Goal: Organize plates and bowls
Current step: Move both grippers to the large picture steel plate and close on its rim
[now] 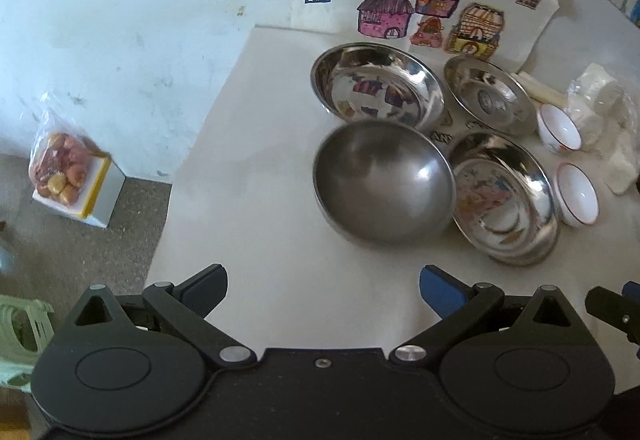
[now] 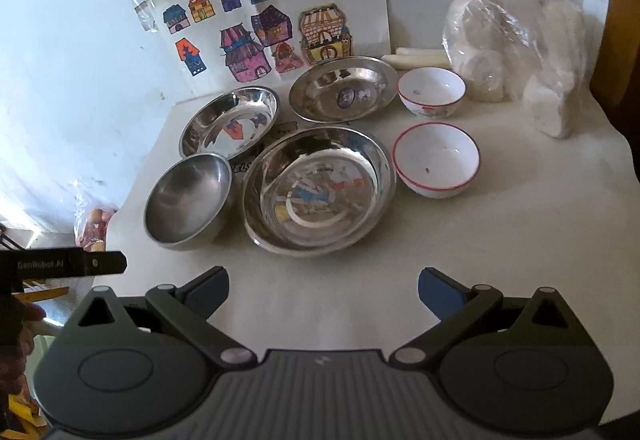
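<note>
A matte steel bowl (image 1: pixel 382 182) (image 2: pixel 190 198) sits at the front left of the group on the white table (image 1: pixel 260 200). Three shiny steel plates stand around it: front (image 1: pixel 504 200) (image 2: pixel 320 190), back left (image 1: pixel 376 86) (image 2: pixel 230 122), back right (image 1: pixel 488 94) (image 2: pixel 344 88). Two white bowls with red rims sit to the right, front (image 1: pixel 576 194) (image 2: pixel 436 160) and back (image 1: pixel 558 128) (image 2: pixel 432 90). My left gripper (image 1: pixel 323 290) is open and empty, short of the steel bowl. My right gripper (image 2: pixel 323 290) is open and empty, short of the front plate.
Coloured house drawings (image 2: pixel 264 28) lean on the wall behind the dishes. Plastic-wrapped white rolls (image 2: pixel 512 52) and white sticks (image 2: pixel 416 58) lie at the back right. A bag of fruit on a box (image 1: pixel 66 176) stands on the floor to the left. The left gripper's body (image 2: pixel 64 264) shows at the right view's left edge.
</note>
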Demonstrator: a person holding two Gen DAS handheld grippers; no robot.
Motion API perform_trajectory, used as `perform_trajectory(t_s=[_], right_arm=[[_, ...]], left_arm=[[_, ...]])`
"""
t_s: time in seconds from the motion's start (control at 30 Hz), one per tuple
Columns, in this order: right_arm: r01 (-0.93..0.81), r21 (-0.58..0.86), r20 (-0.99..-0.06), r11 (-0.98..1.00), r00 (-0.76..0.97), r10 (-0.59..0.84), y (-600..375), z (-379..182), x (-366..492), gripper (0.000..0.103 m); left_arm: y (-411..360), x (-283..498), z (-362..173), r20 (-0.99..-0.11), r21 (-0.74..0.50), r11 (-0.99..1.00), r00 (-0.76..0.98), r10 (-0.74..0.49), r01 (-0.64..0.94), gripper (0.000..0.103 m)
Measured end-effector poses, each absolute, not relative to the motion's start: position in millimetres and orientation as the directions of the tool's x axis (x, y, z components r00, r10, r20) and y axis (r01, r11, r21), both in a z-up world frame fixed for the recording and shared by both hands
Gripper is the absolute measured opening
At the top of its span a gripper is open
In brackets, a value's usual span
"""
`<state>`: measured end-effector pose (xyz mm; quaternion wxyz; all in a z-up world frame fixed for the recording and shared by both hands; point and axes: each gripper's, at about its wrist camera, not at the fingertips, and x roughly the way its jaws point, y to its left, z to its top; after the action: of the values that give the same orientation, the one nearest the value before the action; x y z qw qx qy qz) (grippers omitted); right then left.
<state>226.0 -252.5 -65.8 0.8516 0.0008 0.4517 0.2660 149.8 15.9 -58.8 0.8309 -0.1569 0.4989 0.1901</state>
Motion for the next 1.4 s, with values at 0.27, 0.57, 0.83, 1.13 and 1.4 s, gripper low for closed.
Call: perform_trajectory(t_s=[0.27, 0.57, 0.83, 1.13, 1.4], right_arm=[[-0.406, 0.250, -0.749, 0.879, 0.494, 0.441, -210.5, -66.2, 264.9, 0.103], [-0.408, 0.248, -0.740, 0.879, 0.506, 0.443, -146.4, -73.7, 311.2, 0.103], [-0.417, 0.276, -0.746, 0.866, 0.475, 0.467, -107.4, -87.1, 354.0, 0.101], [-0.415, 0.335, -0.762, 0.846, 0.408, 0.502, -86.7, -107.6, 387.9, 0.084], [-0.403, 0.351, -0.788, 0.845, 0.361, 0.499, -73.1, -122.6, 401.7, 0.057]], left_arm=[[84.7, 219.5, -59.8, -0.880, -0.052, 0.908, 0.449, 0.155, -0.415, 0.102], [131.6, 305.7, -89.2, -0.884, -0.004, 0.948, 0.445, 0.145, -0.318, 0.102], [148.8, 350.1, -110.3, -0.897, -0.033, 0.955, 0.430, 0.102, -0.296, 0.100], [153.8, 365.8, -123.9, -0.920, -0.068, 0.945, 0.387, 0.064, -0.320, 0.084], [156.0, 369.3, -128.7, -0.924, -0.133, 0.933, 0.382, 0.005, -0.333, 0.044]])
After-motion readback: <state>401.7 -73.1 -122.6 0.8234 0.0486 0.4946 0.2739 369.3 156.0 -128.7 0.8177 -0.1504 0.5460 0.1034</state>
